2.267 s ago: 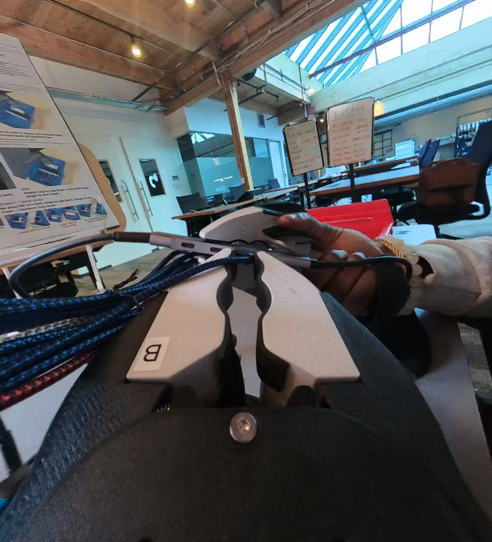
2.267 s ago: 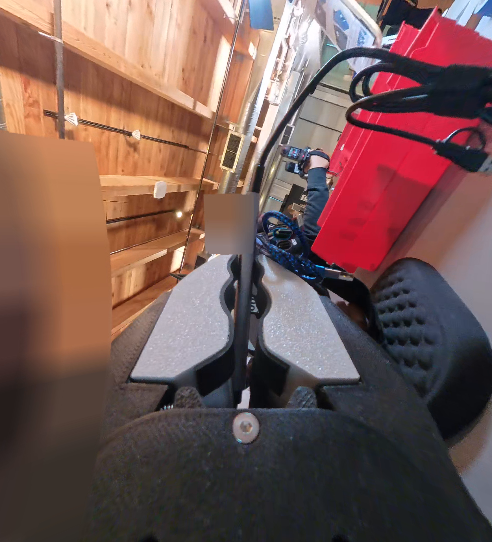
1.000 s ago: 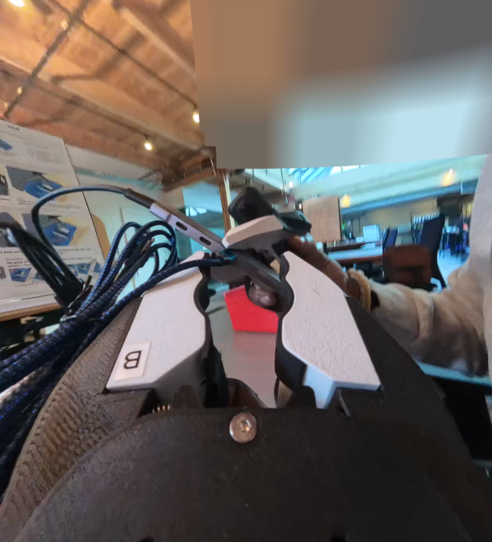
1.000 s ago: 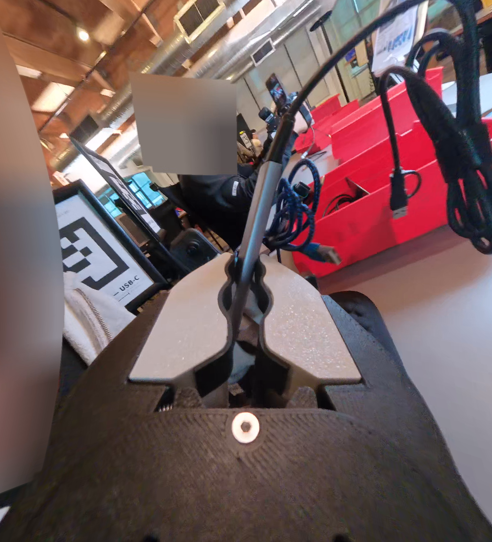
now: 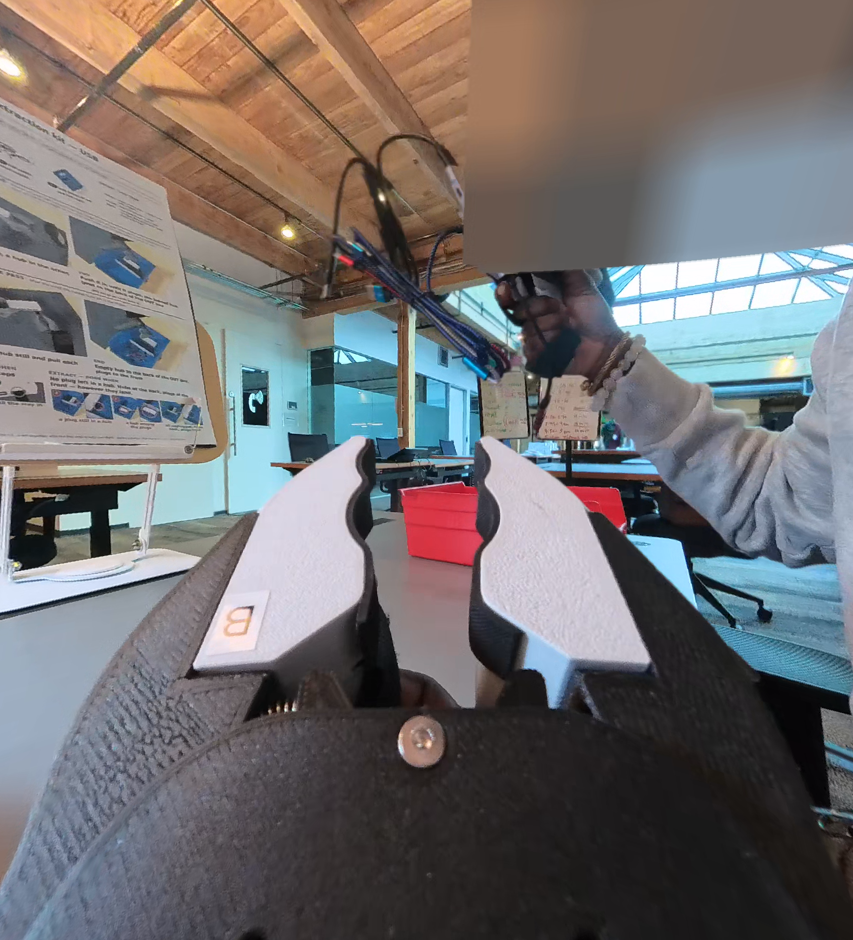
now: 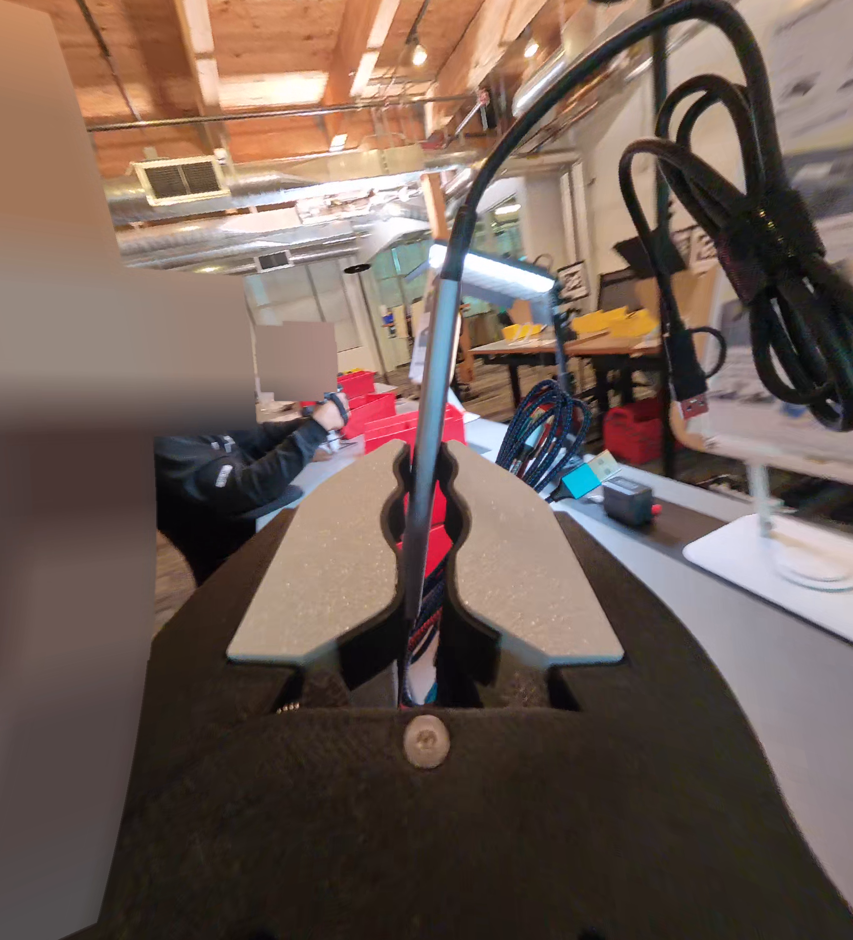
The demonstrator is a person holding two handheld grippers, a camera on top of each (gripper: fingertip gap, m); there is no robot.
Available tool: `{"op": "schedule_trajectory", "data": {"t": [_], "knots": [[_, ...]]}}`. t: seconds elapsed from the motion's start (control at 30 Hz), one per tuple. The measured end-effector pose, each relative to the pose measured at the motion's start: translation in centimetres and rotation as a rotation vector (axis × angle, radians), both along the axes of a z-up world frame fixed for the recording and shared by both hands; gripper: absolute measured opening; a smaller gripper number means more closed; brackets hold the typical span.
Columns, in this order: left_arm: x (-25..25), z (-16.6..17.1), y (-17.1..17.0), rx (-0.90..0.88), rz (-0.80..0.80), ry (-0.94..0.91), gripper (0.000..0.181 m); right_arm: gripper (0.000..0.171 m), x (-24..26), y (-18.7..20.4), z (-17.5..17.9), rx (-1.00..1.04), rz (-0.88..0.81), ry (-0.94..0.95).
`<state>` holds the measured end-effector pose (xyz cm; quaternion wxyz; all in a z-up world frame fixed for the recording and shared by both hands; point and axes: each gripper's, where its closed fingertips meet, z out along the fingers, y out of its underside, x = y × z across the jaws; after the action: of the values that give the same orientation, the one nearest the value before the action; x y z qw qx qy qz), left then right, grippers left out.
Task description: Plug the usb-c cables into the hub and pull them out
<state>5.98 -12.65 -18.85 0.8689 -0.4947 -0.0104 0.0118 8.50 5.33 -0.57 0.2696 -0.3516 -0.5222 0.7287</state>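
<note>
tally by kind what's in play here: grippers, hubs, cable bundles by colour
hub: 1
grippers: 2 (left gripper open, right gripper shut on the hub)
black cable bundle: 1
blue braided cable bundle: 1
total: 5

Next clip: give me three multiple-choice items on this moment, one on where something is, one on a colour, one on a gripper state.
1. Where is the hub?
A. flat on the table
B. clamped edge-on in the right gripper
C. inside the bin

2. What colour is the bin on the table beyond the left gripper?
A. red
B. yellow
C. green

3. How do the left gripper's jaws stand?
A. shut on a cable
B. shut on nothing
C. open, holding nothing

Answers: 1 B, the grey hub rises from between the right fingers; 2 A, its walls are red; 3 C, table and bin show through the gap.
</note>
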Motion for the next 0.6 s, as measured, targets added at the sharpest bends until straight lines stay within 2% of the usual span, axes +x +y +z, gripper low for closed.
{"op": "schedule_trajectory", "data": {"t": [0.23, 0.43, 0.6], "knots": [[-0.4, -0.1, 0.0, -0.001, 0.019, -0.022, 0.038, 0.011, 1.9, 7.3, 2.7, 0.093, -0.197, 0.012], [0.0, -0.3, 0.4, -0.025, 0.052, 0.027, 0.038, 0.011, 2.8, 14.2, 1.0, 0.345, -0.359, -0.143], [-0.2, -0.4, 0.6, -0.039, 0.062, 0.017, 0.038, 0.01, 5.3, 18.6, -1.4, 0.399, -0.41, -0.228]]}}
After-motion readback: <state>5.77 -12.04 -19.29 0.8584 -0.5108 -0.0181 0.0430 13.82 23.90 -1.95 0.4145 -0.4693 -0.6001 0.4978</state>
